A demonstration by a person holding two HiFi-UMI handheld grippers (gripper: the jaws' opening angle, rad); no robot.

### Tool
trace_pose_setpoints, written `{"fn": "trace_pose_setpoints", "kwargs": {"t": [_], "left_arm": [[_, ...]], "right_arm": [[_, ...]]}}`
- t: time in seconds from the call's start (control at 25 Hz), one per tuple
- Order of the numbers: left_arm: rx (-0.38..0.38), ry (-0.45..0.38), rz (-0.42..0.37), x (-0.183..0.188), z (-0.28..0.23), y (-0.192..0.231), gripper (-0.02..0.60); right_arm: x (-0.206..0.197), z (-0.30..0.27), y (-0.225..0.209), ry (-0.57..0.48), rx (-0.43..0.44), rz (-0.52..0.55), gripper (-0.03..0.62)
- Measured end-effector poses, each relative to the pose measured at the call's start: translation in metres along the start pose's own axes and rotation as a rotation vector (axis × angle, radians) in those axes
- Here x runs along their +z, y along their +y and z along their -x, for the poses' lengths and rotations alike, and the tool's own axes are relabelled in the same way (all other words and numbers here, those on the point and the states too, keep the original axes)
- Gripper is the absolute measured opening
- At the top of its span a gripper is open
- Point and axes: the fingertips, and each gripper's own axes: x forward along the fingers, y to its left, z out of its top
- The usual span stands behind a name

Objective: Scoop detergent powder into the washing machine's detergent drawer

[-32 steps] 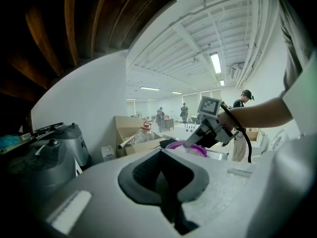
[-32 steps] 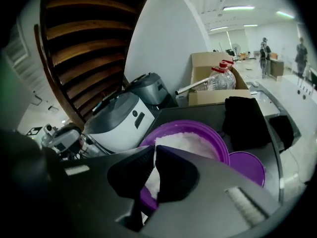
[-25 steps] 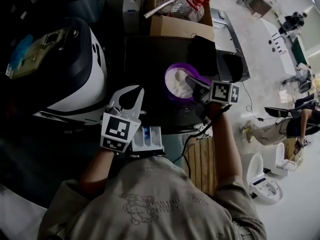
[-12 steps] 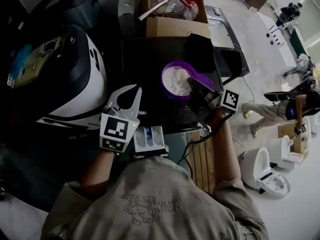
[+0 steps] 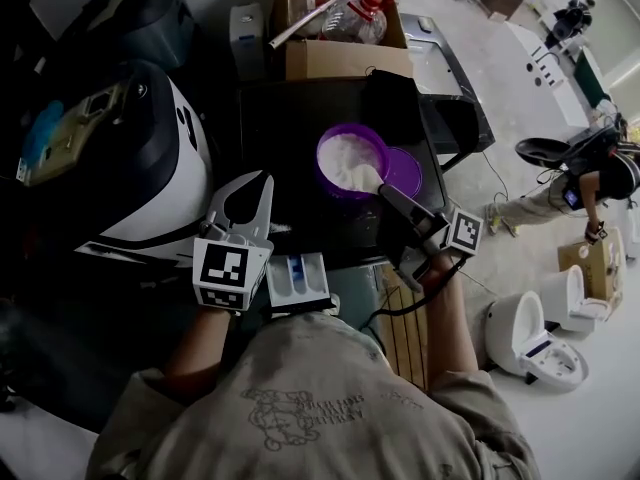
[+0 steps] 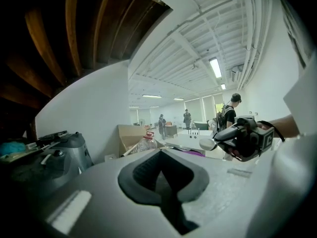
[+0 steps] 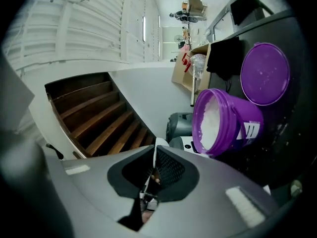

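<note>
A purple tub [image 5: 348, 163] of white detergent powder stands open on the black table [image 5: 290, 118], its lid [image 5: 405, 171] lying beside it. In the right gripper view the tub [image 7: 223, 123] lies ahead to the right. My right gripper [image 5: 388, 196] hovers just near-right of the tub, shut on the thin white scoop [image 7: 154, 155]; the scoop's bowl [image 6: 207, 144] shows in the left gripper view. My left gripper [image 5: 265, 180] is shut and holds nothing, between the washing machine [image 5: 150, 168] and the tub. The white detergent drawer [image 5: 297, 280] with blue inserts sits right of its marker cube.
A cardboard box [image 5: 335, 28] with a plastic bottle stands behind the table. A wooden pallet [image 5: 400, 318] lies on the floor near right. A person [image 5: 590, 178] bends over at far right, near white toilets [image 5: 530, 338]. A dark appliance [image 5: 150, 13] stands at back left.
My right gripper has drawn back from over the powder tub toward the near right, with the scoop in it. The left gripper has barely moved.
</note>
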Motion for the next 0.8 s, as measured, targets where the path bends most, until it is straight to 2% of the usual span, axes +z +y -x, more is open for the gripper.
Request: {"fn": "trace_pose_setpoints", "kwargs": {"t": [0.32, 0.8], "left_arm": [[-0.033, 0.018, 0.03, -0.006, 0.006, -0.014, 0.001], [-0.039, 0.066, 0.029, -0.029, 0.018, -0.02, 0.001]], "right_arm": [[-0.022, 0.02, -0.023, -0.008, -0.017, -0.065, 0.037], [-0.046, 0.017, -0.018, 0.045, -0.011, -0.052, 0.037]]}}
